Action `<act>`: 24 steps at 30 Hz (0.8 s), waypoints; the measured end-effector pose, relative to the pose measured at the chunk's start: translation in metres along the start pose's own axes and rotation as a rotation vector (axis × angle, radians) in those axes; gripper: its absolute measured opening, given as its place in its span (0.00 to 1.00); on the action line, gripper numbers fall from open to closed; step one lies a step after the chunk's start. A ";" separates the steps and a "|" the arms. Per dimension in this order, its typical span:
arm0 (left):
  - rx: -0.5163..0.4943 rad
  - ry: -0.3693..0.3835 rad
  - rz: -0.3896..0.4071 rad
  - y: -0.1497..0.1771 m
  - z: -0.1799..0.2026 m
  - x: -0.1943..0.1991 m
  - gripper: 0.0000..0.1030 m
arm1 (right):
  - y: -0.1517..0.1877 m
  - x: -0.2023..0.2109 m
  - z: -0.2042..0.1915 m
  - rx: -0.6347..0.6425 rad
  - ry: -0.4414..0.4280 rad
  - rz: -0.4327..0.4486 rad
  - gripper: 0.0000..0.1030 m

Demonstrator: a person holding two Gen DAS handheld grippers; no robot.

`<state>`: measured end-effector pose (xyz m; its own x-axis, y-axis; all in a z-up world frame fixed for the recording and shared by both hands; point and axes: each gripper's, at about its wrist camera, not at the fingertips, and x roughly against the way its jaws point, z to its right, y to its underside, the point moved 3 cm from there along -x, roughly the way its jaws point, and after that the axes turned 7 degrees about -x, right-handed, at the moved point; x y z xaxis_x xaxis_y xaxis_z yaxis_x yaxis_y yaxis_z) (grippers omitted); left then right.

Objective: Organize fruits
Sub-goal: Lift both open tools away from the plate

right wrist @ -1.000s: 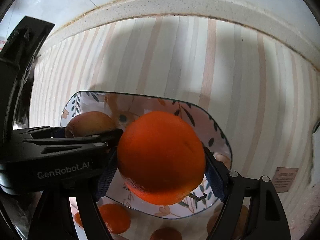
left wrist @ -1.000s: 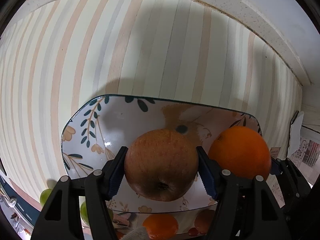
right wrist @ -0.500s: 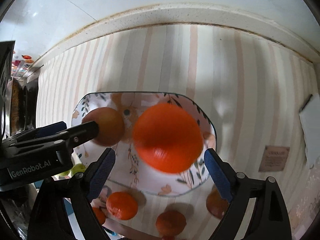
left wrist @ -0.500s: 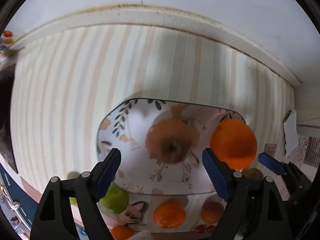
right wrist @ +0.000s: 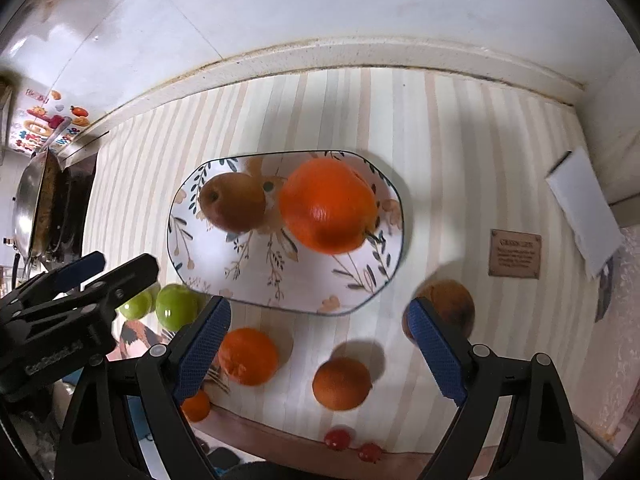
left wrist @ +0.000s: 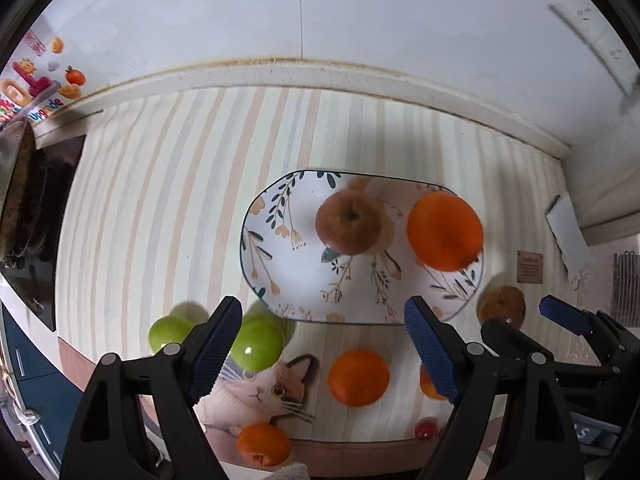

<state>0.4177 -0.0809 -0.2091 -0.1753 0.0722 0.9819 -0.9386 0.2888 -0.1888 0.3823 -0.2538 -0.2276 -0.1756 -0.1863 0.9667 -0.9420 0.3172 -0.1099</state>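
- The left tongs [left wrist: 323,350] are seen spread wide, with nothing held between the blue pads [left wrist: 216,346].
- The right tongs [right wrist: 320,350] are likewise spread apart and empty.
- A reddish apple [left wrist: 349,223] and a large orange [left wrist: 445,232] are seen lying in the floral plate [left wrist: 280,276], the orange at its right end.
- The plate is set on the striped mat [left wrist: 160,200] toward the back edge of the counter.
- Two green apples [right wrist: 176,306], smaller oranges [right wrist: 248,356] and a brown fruit [right wrist: 446,308] are found on the mat along the plate's near side.
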 end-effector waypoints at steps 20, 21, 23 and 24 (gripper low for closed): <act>-0.003 -0.009 0.193 0.065 0.009 0.082 0.80 | 0.083 0.075 -0.002 -0.021 -0.034 0.157 0.90; 0.002 -0.013 0.181 0.068 0.009 0.078 0.80 | 0.088 0.068 0.002 -0.032 -0.036 0.139 0.90; 0.005 -0.019 0.152 0.072 0.008 0.066 0.80 | 0.093 0.054 0.008 -0.049 -0.048 0.104 0.90; 0.003 -0.023 0.122 0.074 0.008 0.054 0.80 | 0.097 0.041 0.013 -0.064 -0.051 0.076 0.90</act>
<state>0.3364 -0.0628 -0.1697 -0.2948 0.0845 0.9518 -0.9109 0.2761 -0.3066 0.2803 -0.2429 -0.2017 -0.2617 -0.2059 0.9429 -0.9056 0.3904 -0.1661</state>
